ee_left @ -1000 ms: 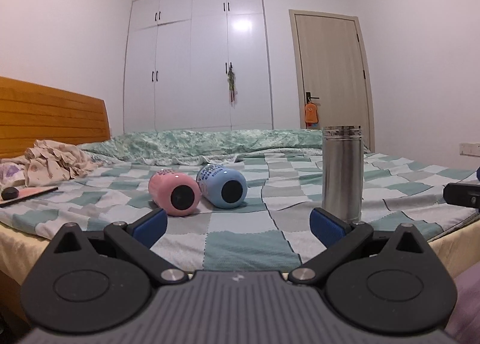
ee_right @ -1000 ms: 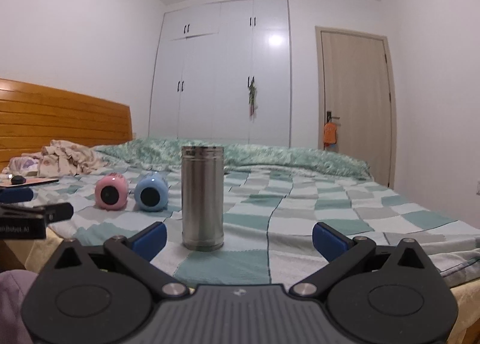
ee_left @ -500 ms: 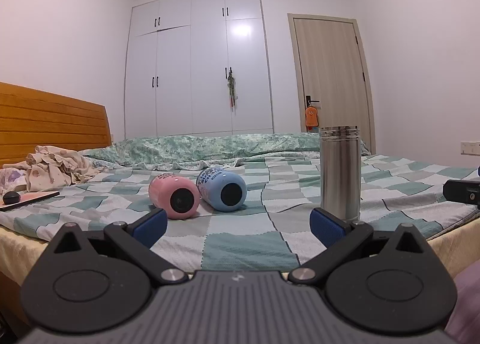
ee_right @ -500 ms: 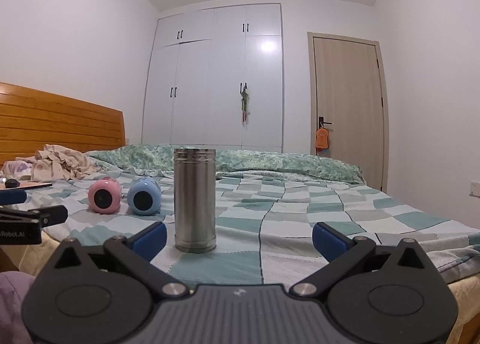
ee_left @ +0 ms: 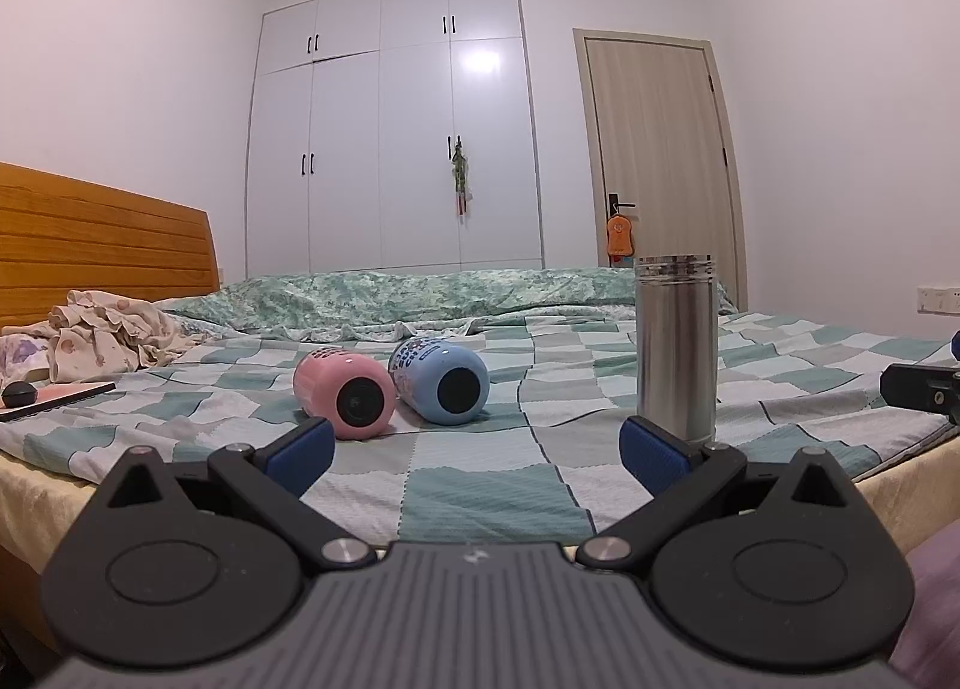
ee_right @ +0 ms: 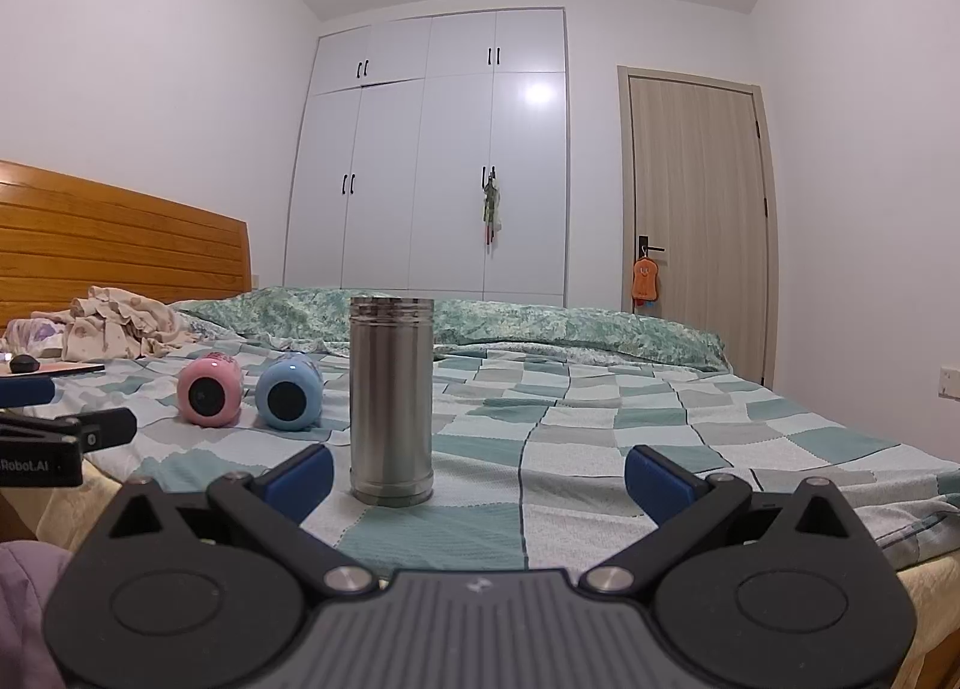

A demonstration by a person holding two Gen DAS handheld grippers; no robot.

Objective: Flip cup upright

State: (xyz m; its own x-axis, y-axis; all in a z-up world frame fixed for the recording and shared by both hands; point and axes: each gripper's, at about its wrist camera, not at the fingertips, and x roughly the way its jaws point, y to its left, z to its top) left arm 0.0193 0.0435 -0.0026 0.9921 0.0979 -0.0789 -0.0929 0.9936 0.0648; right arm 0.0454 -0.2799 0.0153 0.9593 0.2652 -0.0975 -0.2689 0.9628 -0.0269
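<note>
A pink cup [ee_left: 345, 394] and a blue cup [ee_left: 441, 384] lie on their sides, side by side on the checked bed cover, bases toward me. A steel cup [ee_left: 675, 347] stands upright to their right. In the right wrist view the pink cup [ee_right: 210, 392], blue cup [ee_right: 289, 394] and steel cup [ee_right: 391, 398] show too. My left gripper [ee_left: 477, 452] is open and empty, near the bed's front edge, short of the cups. My right gripper [ee_right: 480, 473] is open and empty, just right of the steel cup.
The checked bed cover [ee_left: 492, 485] spans the bed. Crumpled clothes [ee_left: 108, 332] and a flat board with a dark ball [ee_left: 36, 394] lie at far left by the wooden headboard [ee_left: 102, 233]. A rolled quilt [ee_left: 420, 293] lies at the back.
Both views have tilted up slightly, so the bed and cups sit lower in frame. The cups have not moved. Both grippers stay open.
</note>
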